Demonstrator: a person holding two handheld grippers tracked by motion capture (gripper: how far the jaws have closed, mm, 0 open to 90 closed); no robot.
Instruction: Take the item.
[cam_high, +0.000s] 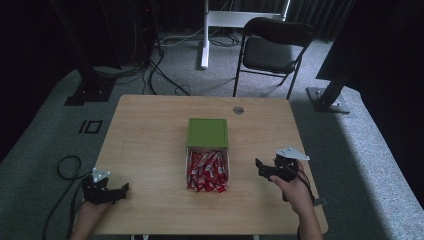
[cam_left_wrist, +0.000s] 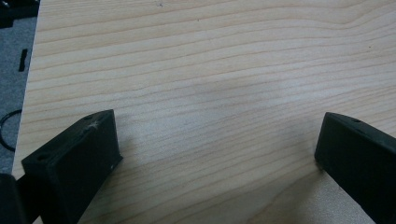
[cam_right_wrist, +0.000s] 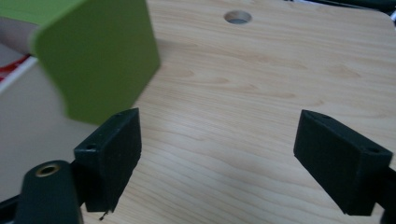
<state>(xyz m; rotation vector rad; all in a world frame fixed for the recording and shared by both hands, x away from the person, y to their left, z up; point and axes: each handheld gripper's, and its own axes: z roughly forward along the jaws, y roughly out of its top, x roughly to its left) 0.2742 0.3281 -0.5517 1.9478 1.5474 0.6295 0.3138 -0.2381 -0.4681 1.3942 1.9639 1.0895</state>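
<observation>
Both tongs gaped wide and empty: the left gripper (cam_high: 123, 188) low at the table's (cam_high: 150, 145) near left corner, the right gripper (cam_high: 258, 165) just right of the open box (cam_high: 208, 170) of red sachets (cam_high: 206, 175), its green lid (cam_high: 208, 132) at the far end.

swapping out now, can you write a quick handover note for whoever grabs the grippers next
Left gripper: open, empty, low over the table's near-left corner.
Right gripper: open, empty, right of the box.
White box of red sachets sits mid-table; its green lid lies over the far end, so the box is mostly uncovered.
Done: nothing gripped as things stand.
Left: probably grasp the lid or box; which one is not clear.
</observation>
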